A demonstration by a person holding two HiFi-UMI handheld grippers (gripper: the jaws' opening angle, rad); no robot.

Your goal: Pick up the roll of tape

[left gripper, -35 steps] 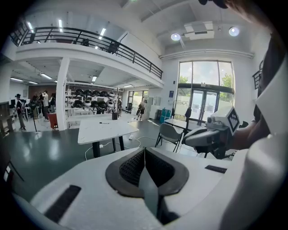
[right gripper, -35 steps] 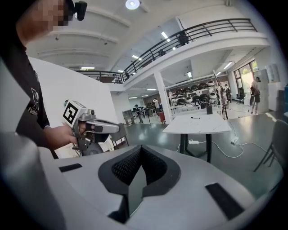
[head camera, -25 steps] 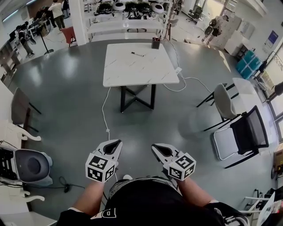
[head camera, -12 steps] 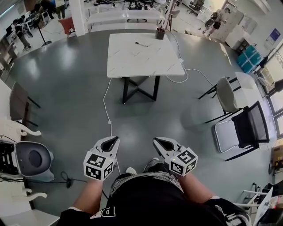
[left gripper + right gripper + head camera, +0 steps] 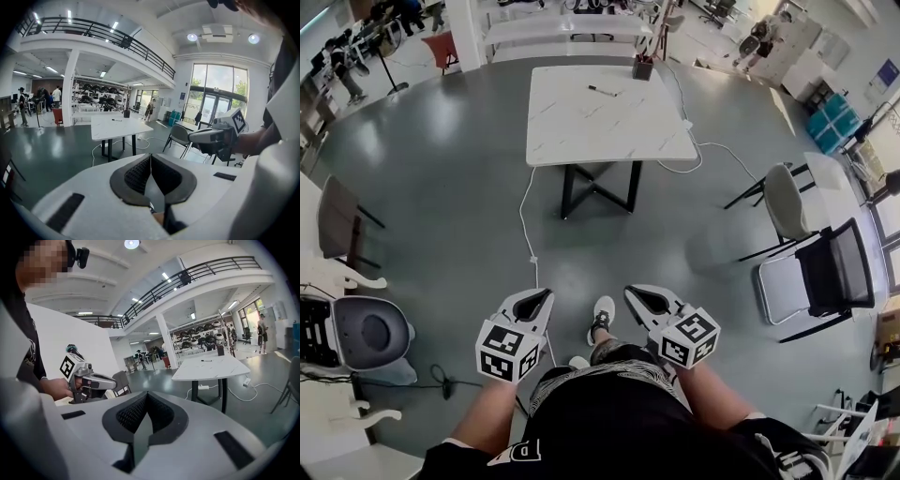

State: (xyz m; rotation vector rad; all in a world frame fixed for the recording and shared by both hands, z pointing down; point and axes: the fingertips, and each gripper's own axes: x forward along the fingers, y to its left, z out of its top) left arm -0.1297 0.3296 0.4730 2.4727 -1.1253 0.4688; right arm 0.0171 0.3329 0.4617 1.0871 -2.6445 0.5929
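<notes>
Close in, left gripper [image 5: 547,297] and right gripper [image 5: 630,292] side by side, both pointing ahead and down. Jaws of each closed together, nothing between them. Shoe [image 5: 602,315] on grey floor [image 5: 441,187] between their tips. Farther out: white table [image 5: 581,141], well apart from both grippers. Pen [image 5: 605,91] and dark pot [image 5: 642,67] near its far edge. Cannot tell where the tape roll lies in any view.
</notes>
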